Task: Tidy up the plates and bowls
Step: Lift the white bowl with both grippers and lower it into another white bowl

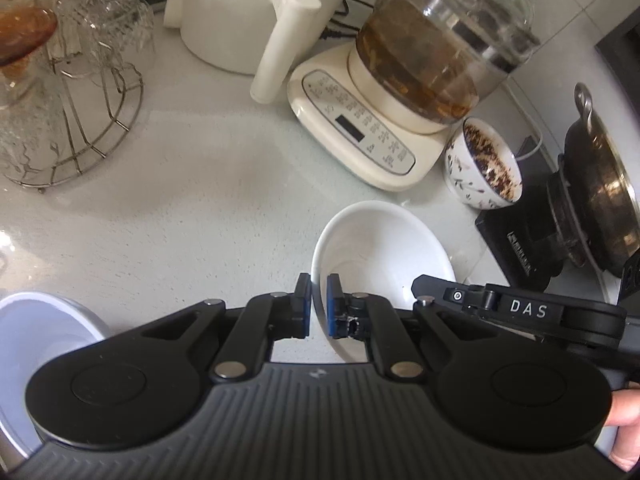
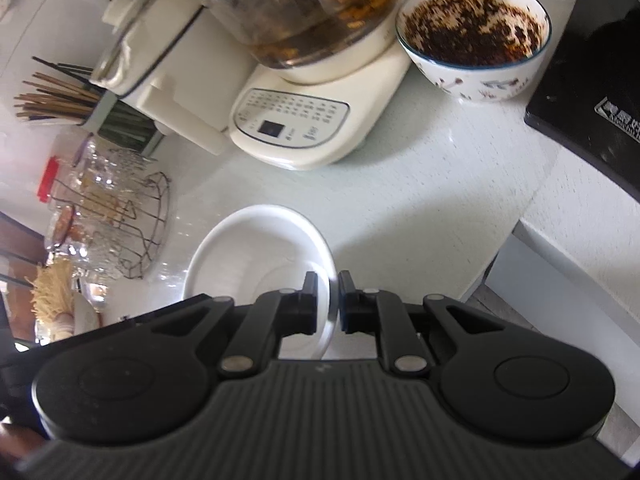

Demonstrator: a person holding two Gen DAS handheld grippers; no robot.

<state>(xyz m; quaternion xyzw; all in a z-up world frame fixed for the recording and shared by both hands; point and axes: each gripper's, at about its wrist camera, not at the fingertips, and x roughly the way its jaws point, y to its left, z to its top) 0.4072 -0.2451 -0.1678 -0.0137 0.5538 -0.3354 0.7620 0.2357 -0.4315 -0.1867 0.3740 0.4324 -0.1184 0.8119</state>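
Both tongs on one shallow white ceramic bowl (image 1: 384,248). Left tongs (image 1: 319,306) pinch its rim, blue pads either side of the wall at the bowl's 8 o'clock; right tongs (image 2: 328,304) clamp the opposite rim edge, seen in the right wrist view at the bowl's 4 o'clock. Two-point grip probably because the dish is wide and glossy, so a single rim pinch would let it swing. Bowl sits low over the pale speckled table (image 1: 180,208), slightly tilted; can't tell if the base touches. Past it at 12 to 1 o'clock: cream electric kettle base with glass pot of brown liquid (image 1: 372,136), and a patterned white bowl caked with dark residue (image 1: 486,164) hard against that base. Wire rack of glassware (image 1: 76,92) at 10 o'clock, well apart. Rim of a pale grey-white bowl (image 1: 44,320) at 8 o'clock, likely the stacking target. Risk: uneven pull between the tongs pops the rim free.
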